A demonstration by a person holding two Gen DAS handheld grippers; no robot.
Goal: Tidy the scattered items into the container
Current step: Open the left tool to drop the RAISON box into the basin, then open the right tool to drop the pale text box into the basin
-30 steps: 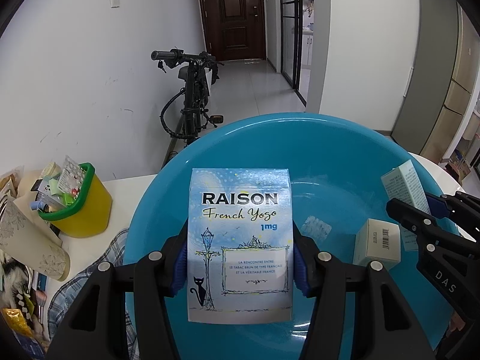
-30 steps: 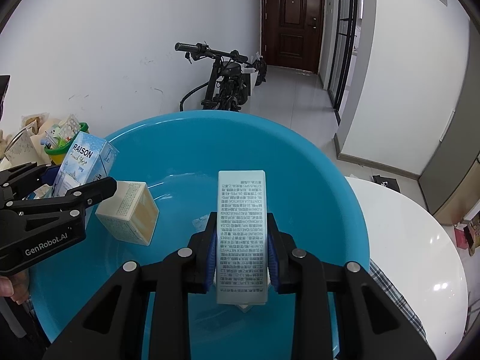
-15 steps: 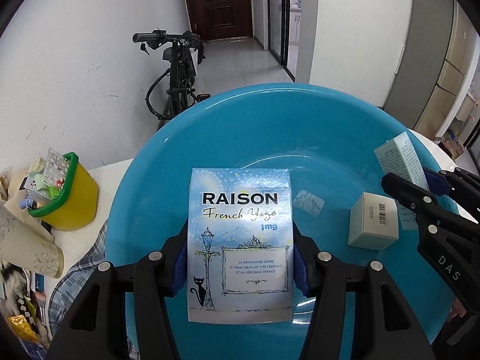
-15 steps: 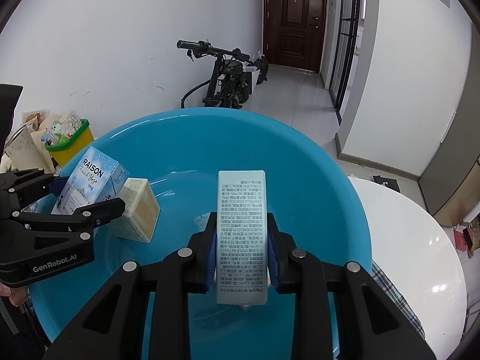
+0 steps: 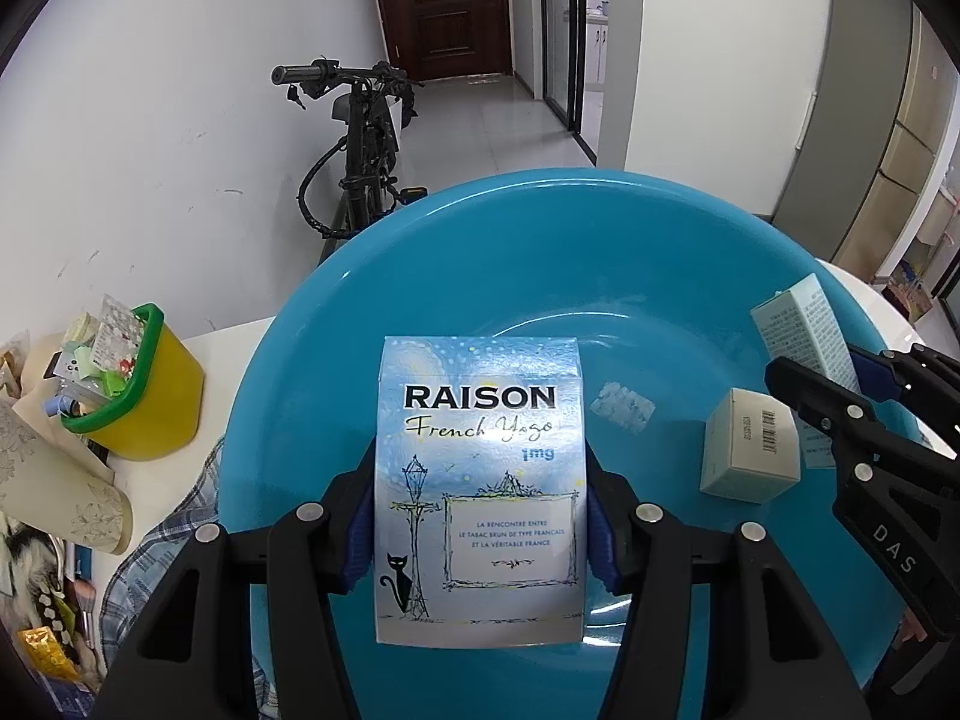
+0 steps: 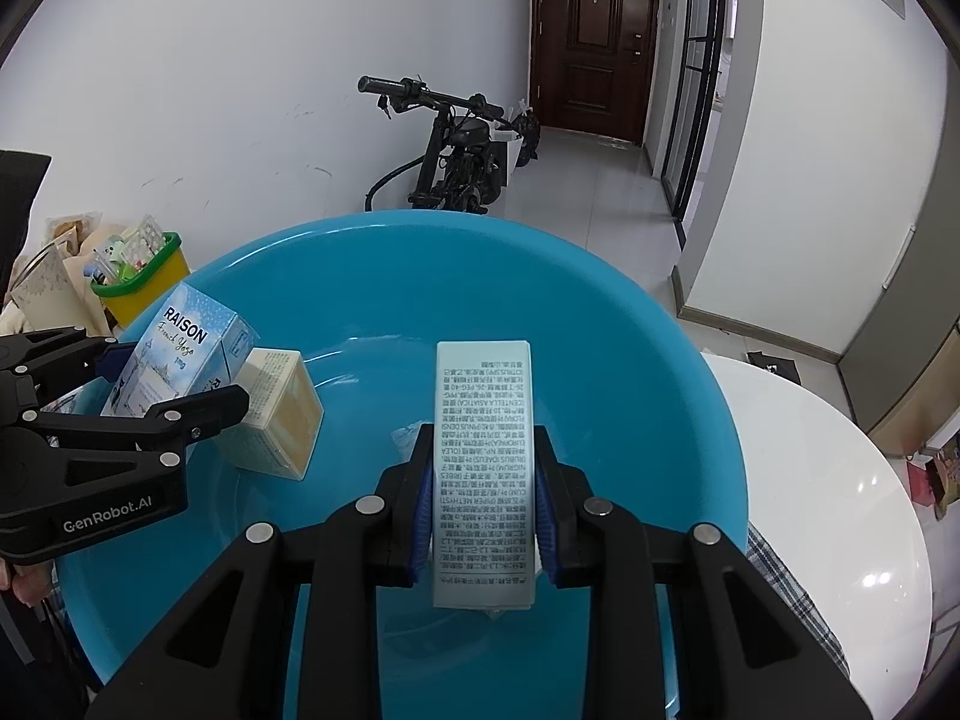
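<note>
Bright, sharp frames; fisheye-warped, dark-vignetted edges.

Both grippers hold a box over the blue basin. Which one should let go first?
Probably the left. Its RAISON box hangs over bare basin floor. The right gripper holds the pale green box above a small clear packet, and the cream box lies nearby.

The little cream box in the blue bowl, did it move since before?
Cannot tell. The cream box sits beside the foil strip on the bowl floor, as before; only the camera shifted.
</note>
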